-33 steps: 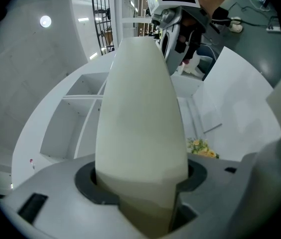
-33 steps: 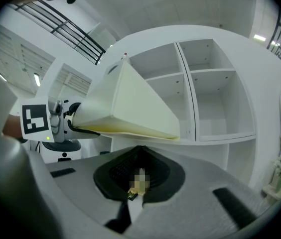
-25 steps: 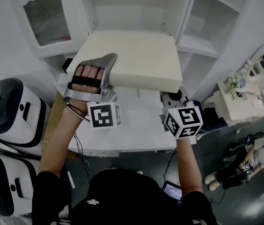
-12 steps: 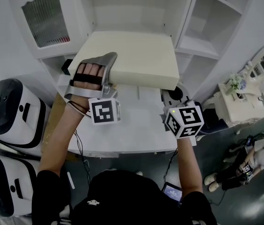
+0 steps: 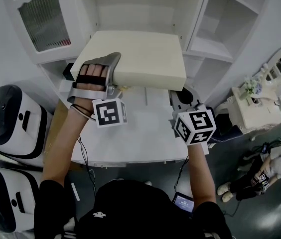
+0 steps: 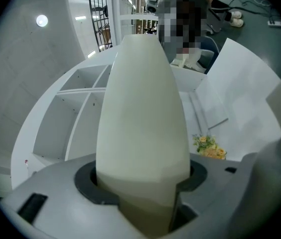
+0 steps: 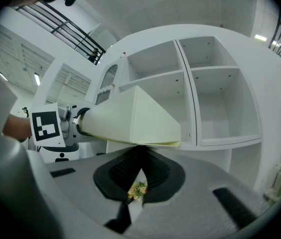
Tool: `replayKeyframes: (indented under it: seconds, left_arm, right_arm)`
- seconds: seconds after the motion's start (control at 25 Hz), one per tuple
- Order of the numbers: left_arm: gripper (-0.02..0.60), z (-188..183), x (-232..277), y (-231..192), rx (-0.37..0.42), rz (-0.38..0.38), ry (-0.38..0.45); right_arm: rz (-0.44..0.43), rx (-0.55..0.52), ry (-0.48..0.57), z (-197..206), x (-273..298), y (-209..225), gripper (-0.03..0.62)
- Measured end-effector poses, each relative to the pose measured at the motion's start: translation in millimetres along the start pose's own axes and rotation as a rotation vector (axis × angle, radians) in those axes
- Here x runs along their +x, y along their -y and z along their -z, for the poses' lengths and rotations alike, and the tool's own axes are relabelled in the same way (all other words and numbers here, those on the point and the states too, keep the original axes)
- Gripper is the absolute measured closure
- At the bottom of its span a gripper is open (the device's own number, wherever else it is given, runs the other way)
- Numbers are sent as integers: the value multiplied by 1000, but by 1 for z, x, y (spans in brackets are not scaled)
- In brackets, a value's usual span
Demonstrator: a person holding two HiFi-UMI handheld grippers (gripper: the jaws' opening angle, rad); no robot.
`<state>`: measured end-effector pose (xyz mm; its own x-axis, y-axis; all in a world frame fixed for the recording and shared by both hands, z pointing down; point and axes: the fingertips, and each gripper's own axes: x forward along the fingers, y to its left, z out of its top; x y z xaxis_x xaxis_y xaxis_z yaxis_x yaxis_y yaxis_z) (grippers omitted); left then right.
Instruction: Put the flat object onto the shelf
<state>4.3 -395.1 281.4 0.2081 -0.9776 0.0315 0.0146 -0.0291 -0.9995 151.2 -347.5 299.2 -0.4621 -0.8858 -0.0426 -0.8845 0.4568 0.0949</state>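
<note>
A thick cream flat slab (image 5: 135,59) is held level in front of the white shelf unit (image 5: 145,6). My left gripper (image 5: 111,76) is shut on the slab's near left edge; in the left gripper view the slab (image 6: 143,108) fills the space between the jaws (image 6: 143,183). My right gripper (image 5: 183,97) sits just under the slab's near right corner. In the right gripper view its pads meet at the tip (image 7: 140,151) below the slab (image 7: 130,118), with nothing seen between them. Open shelf compartments (image 7: 215,93) stand behind.
A white desk (image 5: 145,133) lies below the slab. Two white and black appliances (image 5: 6,118) stand at the left. A glass cabinet door (image 5: 41,19) is at upper left. A small white dresser with flowers (image 5: 252,98) and a seated person (image 5: 275,168) are at the right.
The slab and my left gripper have moved a little away from me, toward the shelf. The right gripper has stayed almost where it was.
</note>
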Motion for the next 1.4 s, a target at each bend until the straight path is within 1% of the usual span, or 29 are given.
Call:
replayKeyframes:
  seconds: [0.28,0.44,0.68,0.8,1.04,1.16,1.32,1.4]
  left_arm:
    - [305,-2,16,0,-36,13,15]
    - [305,1,26,1,-39,26,1]
    - [305,8,43,5,-22,56,-37]
    - [305,9,50,7,-29,64,-44]
    - [305,9,63,7,-41,56,-50]
    - [305,7,69,3,-39,27,-36]
    - [305,8,75,11,-63,68,-63]
    - [305,8,80,11,-67,69,-67]
  right_arm:
    - [8,7,-17,7,8,7,595]
    - [12,9,-24,9,11,10,595]
    - [16,9,-32,10,17,15,595]
    - [20,9,-36,11,19,18,595]
    - [25,10,-48,15,22,21,595]
    - [29,11,-51,17,22,22,595]
    - [33,11,-52,18,23,25,595]
    - [35,11,-53,19,24,26,595]
